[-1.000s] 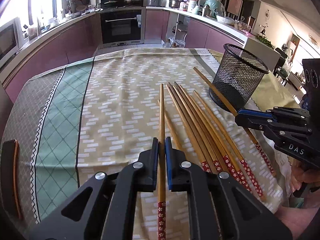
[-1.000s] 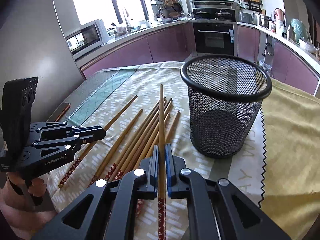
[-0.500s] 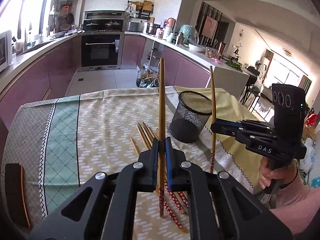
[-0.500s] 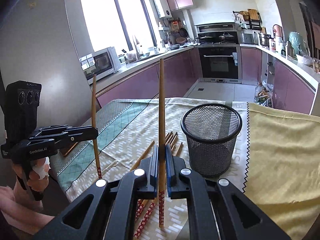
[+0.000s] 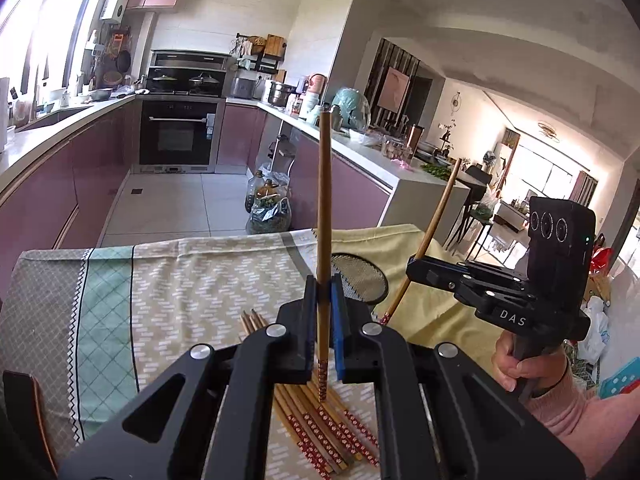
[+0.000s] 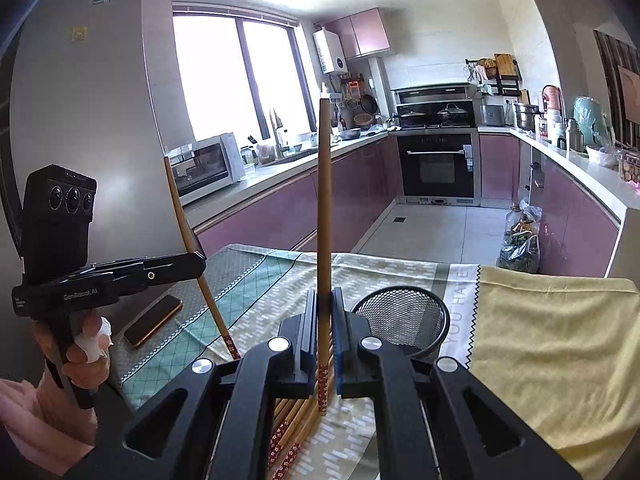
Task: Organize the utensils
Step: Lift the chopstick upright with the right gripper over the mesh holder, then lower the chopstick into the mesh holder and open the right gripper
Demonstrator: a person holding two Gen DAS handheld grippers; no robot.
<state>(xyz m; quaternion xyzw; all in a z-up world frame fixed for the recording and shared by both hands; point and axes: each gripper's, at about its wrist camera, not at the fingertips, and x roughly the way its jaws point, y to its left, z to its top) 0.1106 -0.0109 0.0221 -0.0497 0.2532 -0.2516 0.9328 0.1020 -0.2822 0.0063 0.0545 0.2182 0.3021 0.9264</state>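
Left wrist view: the left gripper [image 5: 323, 320] is clenched on an upright chopstick [image 5: 323, 208]; the mesh holder [image 5: 360, 278] sits just beyond its jaws, loose chopsticks [image 5: 320, 428] below.

Right wrist view: the right gripper [image 6: 323, 330] grips another chopstick [image 6: 324, 220]. The long sticks could catch the holder's rim and tip it.

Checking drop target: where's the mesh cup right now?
In the right wrist view the mesh cup stands on the tablecloth just right of the right gripper, past the loose chopsticks.
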